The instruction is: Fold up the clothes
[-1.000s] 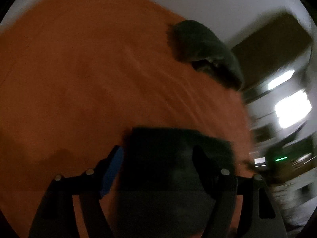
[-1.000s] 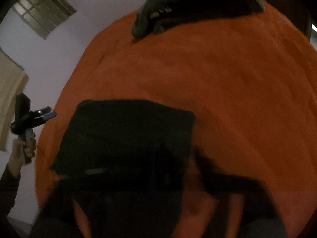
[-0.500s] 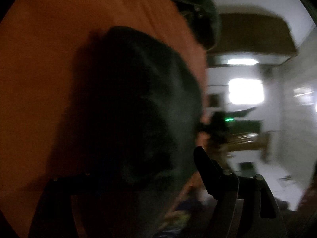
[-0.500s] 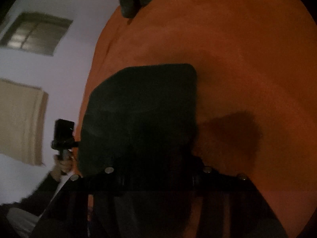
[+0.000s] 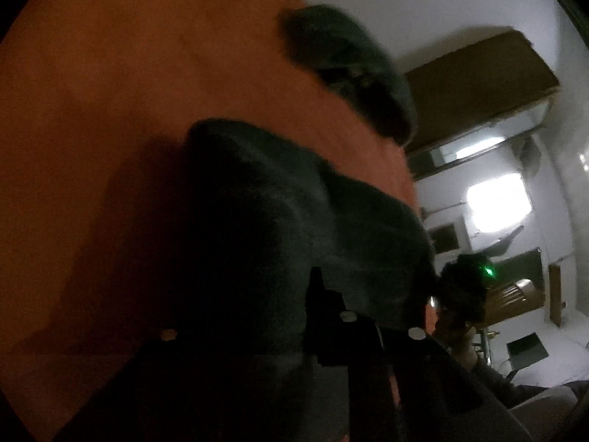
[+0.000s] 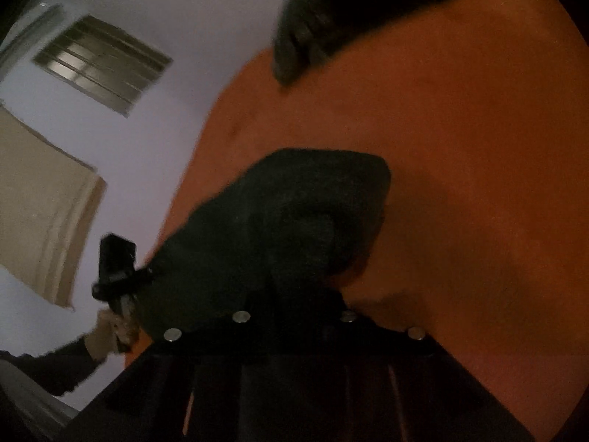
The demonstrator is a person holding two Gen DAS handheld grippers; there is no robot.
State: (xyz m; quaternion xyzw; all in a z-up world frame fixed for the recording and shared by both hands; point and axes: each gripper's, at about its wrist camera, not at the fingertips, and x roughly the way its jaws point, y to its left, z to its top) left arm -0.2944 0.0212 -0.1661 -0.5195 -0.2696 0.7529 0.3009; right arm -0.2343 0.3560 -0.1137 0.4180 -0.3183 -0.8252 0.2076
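Note:
A dark folded garment (image 5: 294,221) (image 6: 294,202) lies on the orange bed cover (image 5: 129,110) (image 6: 460,147). My left gripper (image 5: 291,287) sits at the garment's near edge, jaws closing, with dark cloth pinched between them. At the other near corner my right gripper (image 6: 294,280) has its jaws closing too, and the cloth bunches up between its fingers. Each view shows the other gripper beside the garment: the left one (image 6: 117,269) in a hand (image 6: 106,331), the right one (image 5: 467,287) with a green light. The scene is dim, so the pads themselves are hard to make out.
A heap of dark clothes (image 5: 353,73) (image 6: 349,7) lies at the bed's far edge. Past the bed are a white wall, a barred window (image 6: 99,62), a beige curtain (image 6: 36,202), a brown cupboard (image 5: 478,84) and a bright light (image 5: 497,202).
Both grippers came in over the garment's near edge and their jaws drew together on the cloth. The near edge now bunches and lifts where it lay flat before.

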